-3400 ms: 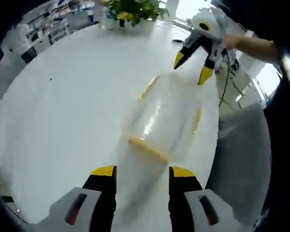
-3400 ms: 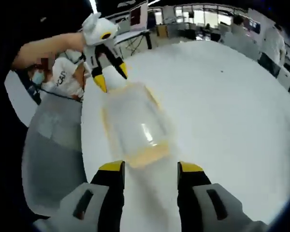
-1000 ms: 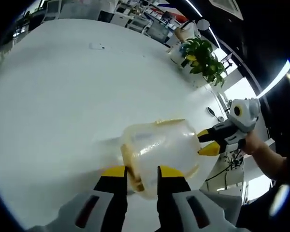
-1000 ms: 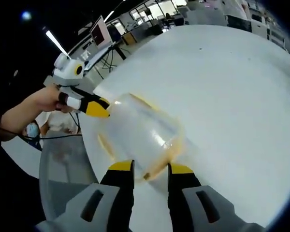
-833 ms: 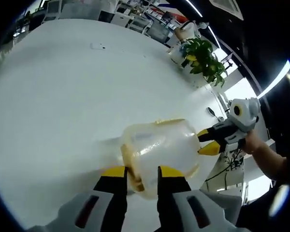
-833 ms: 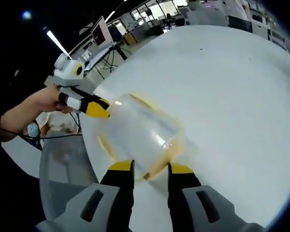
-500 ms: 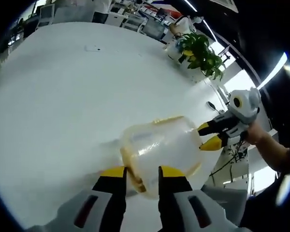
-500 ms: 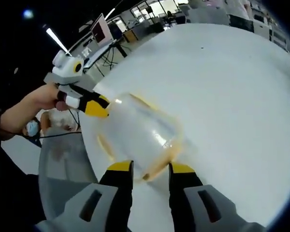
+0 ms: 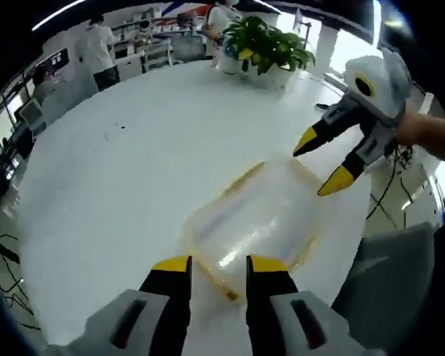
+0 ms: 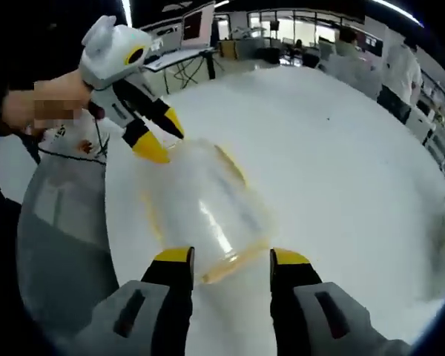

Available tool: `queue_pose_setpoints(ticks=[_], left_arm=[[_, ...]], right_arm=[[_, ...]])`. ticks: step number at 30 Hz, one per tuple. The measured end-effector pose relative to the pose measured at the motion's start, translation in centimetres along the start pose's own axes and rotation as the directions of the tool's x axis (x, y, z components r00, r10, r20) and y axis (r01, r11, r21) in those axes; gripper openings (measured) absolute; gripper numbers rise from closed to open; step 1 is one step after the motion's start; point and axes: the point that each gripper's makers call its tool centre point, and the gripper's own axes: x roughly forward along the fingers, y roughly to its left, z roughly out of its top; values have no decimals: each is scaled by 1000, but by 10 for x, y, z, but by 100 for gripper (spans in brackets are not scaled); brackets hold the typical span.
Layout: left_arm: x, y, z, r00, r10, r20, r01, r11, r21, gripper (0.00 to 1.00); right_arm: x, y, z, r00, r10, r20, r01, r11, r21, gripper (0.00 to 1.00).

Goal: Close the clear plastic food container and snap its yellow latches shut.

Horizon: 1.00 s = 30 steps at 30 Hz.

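The clear plastic container lies with its lid on at the near edge of the white round table. Yellow latch strips run along its edges. My left gripper stands over one short end, jaws a little apart and nothing clamped between them. My right gripper hovers open just off the far end. In the right gripper view the container stretches away from my open right gripper, with a yellow latch between the jaws. The left gripper, held by a hand, hangs over the far end.
A potted plant stands at the table's far side. A grey chair sits just off the table edge beside the container, the same chair showing in the right gripper view. People and desks with a monitor fill the background.
Both views have swung as the hands lifted and tilted. The right gripper's jaws have spread wider and come off the container's end. The left gripper has risen and its jaws have loosened slightly.
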Motion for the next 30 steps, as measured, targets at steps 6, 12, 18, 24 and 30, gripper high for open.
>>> queue_pose_setpoints(ticks=[6,12,18,24,30], left_arm=[[2,-12,11,1000,22,-11,-18,968,251,18],[10,-31,23,999,-36,21,28,961,275,21],[10,-36,27,998,-53,18,45,952,304,22],[6,-43,31,997,-74,32,60,943,327,22],[3,-48,30,996,-79,29,65,938,341,23]], right_arm=[[3,22,13,997,76,31,-70,985,-158,40],[4,24,37,988,116,103,-104,988,-113,39],[11,34,48,980,168,103,-155,980,-127,40],[17,40,55,975,200,100,-182,970,-160,45],[22,42,58,971,222,88,-204,964,-173,45]])
